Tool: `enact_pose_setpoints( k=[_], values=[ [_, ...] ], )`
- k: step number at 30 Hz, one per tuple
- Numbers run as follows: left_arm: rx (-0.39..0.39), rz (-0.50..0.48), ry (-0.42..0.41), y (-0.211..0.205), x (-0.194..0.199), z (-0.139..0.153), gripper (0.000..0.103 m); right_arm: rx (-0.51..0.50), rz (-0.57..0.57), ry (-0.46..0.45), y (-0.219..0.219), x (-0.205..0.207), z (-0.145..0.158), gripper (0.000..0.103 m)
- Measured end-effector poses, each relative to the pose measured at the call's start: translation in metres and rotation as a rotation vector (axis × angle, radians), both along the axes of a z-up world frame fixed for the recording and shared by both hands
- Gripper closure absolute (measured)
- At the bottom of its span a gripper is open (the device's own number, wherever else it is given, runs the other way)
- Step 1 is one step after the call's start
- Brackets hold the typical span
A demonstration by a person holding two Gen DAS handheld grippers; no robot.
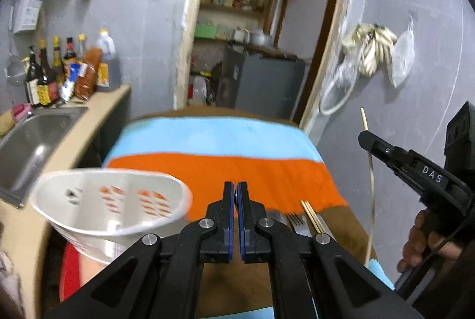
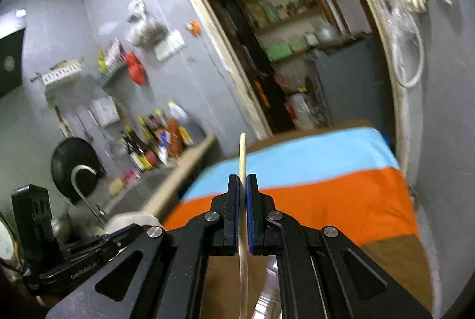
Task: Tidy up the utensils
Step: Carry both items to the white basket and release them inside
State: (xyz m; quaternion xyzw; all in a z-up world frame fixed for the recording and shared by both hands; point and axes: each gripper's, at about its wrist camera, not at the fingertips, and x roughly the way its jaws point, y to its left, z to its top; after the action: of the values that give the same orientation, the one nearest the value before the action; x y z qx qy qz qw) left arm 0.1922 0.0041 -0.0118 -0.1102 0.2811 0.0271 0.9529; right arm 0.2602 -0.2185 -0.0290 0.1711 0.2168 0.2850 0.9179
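The right claw (image 2: 242, 181) is closed on a single pale chopstick (image 2: 242, 158), pinched near its upper part so the tip stands above the pads and the long shaft hangs down below. The left claw (image 1: 235, 189) has its blue pads pressed almost together with nothing visible between them, hovering just beside the white perforated utensil holder (image 1: 111, 201), which stands at the near left edge of the striped cloth. Seen from the left wrist, the right claw (image 1: 363, 137) is raised well to the right of the holder, the chopstick (image 1: 369, 170) dangling from it. Still lying on the cloth, right of the holder and partly hidden behind the left claw, are a fork (image 1: 295, 219) and a pair of chopsticks (image 1: 311, 215). The step in hand looks like carrying the chopstick to the holder; the next move calls for swinging it over the rim, lower end first, and letting go once it is inside. The worktop wears a cloth (image 1: 222, 170) in blue, orange and brown bands. Left of the holder lies a steel sink (image 1: 32, 140) with sauce bottles (image 1: 59, 69) behind it; beyond, grey walls and an open doorway to shelves.
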Motion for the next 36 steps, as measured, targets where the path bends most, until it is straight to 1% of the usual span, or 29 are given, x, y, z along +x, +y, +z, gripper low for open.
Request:
enact_pose_setpoints(
  k=[2, 7, 11, 14, 17, 19, 22, 28, 31, 36],
  values=[
    [-0.006, 0.024, -0.019, 0.022, -0.009, 0.012, 0.1, 0.034, 0.011, -0.034, 0.021, -0.002, 0.011, 0.099],
    [0.003, 0.112, -0.063, 0.085, -0.028, 0.039, 0.1, 0.077, 0.055, -0.108, 0.082, -0.006, 0.032, 0.099],
    [0.044, 0.197, -0.116, 0.135, -0.04, 0.06, 0.1, 0.093, 0.077, -0.175, 0.126, -0.015, 0.041, 0.099],
    [0.084, 0.253, -0.129, 0.166, -0.042, 0.066, 0.1, 0.091, 0.072, -0.213, 0.156, -0.018, 0.045, 0.099],
    [0.124, 0.306, -0.123, 0.189, -0.039, 0.064, 0.1, 0.081, 0.052, -0.229, 0.173, -0.018, 0.042, 0.099],
    [0.148, 0.334, -0.125, 0.197, -0.035, 0.059, 0.1, 0.069, 0.015, -0.245, 0.182, -0.021, 0.036, 0.099],
    [0.172, 0.354, -0.125, 0.204, -0.027, 0.052, 0.1, 0.085, -0.036, -0.249, 0.189, -0.019, 0.03, 0.099],
    [0.215, 0.327, -0.108, 0.195, -0.015, 0.029, 0.1, 0.06, -0.109, -0.245, 0.195, -0.007, 0.018, 0.099],
    [0.21, 0.318, -0.091, 0.192, -0.013, 0.014, 0.1, 0.037, -0.123, -0.239, 0.198, -0.004, 0.011, 0.099],
    [0.239, 0.313, -0.083, 0.183, -0.01, -0.005, 0.1, 0.003, -0.146, -0.214, 0.201, -0.002, -0.001, 0.099]
  ],
)
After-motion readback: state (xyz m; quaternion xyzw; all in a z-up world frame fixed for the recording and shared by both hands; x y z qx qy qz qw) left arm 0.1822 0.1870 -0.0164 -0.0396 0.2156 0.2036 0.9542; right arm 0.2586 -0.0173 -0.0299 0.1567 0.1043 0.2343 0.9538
